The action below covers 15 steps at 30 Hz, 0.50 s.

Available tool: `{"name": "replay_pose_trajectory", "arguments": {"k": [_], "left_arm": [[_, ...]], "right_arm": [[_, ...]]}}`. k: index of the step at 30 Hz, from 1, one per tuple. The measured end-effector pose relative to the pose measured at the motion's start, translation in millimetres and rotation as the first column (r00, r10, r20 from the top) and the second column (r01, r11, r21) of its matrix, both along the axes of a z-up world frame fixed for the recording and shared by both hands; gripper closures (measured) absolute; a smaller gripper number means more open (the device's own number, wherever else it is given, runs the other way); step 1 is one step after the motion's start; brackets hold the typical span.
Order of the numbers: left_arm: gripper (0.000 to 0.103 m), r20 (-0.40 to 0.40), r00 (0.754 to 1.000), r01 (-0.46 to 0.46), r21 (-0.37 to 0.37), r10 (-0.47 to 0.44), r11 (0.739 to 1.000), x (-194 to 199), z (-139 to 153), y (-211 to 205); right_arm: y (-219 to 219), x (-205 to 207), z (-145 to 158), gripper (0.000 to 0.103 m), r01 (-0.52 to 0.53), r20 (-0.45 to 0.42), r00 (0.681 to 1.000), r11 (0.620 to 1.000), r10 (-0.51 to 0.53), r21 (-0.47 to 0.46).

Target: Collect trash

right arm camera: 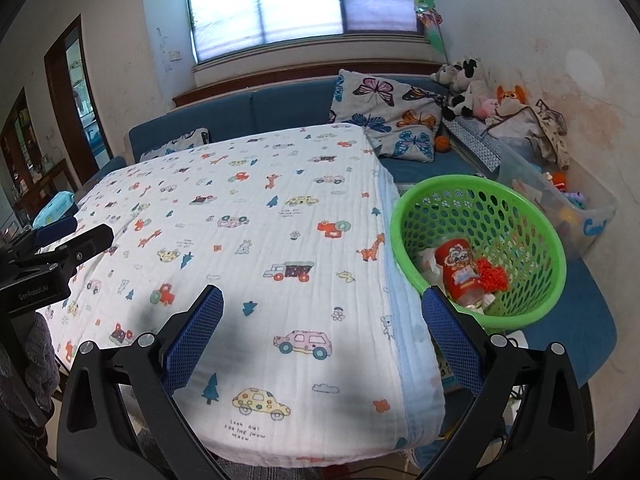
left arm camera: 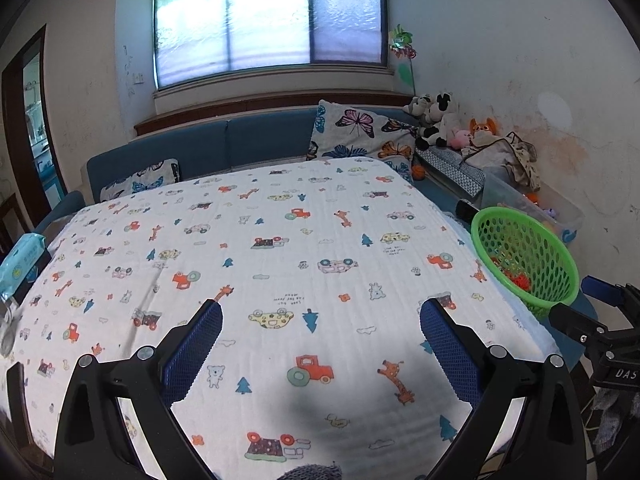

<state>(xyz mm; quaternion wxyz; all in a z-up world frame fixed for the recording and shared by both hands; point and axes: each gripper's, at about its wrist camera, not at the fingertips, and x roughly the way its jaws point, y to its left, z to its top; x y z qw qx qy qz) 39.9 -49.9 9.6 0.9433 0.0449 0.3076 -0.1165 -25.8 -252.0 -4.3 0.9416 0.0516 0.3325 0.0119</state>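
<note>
A green perforated basket [right arm camera: 476, 200] stands on a blue seat just right of the table. Inside it lie a red snack can [right arm camera: 460, 272], an orange-red fluffy scrap [right arm camera: 494, 274] and white crumpled wrappers [right arm camera: 428, 262]. The basket [left arm camera: 536, 240] also shows at the right of the left wrist view, red scraps in its bottom. My left gripper [left arm camera: 320, 312] hovers open over the patterned tablecloth [left arm camera: 280, 240], nothing between its fingers. My right gripper [right arm camera: 322, 300] is open and empty too, over the cloth's right edge, its right finger in front of the basket's rim.
A blue wet-wipes pack [left arm camera: 20, 264] sits at the table's left edge. Behind the table runs a blue sofa [left arm camera: 240, 140] with butterfly pillows [left arm camera: 360, 132], plush toys [left arm camera: 436, 116] and a clear toy bin [right arm camera: 560, 196]. Each gripper shows at the edge of the other's view.
</note>
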Motion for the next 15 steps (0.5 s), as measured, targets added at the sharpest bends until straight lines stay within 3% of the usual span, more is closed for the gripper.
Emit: {"name": "replay_pose_trajectory", "arguments": {"k": [15], "left_arm": [[0.007,0.016,1.0,-0.019,0.022,0.019,1.0,-7.5,-0.9,4.7]], "right_arm": [[3.4,-1.9,0.2,0.004,-0.003,0.007,1.0,1.0,0.003,-0.012]]}}
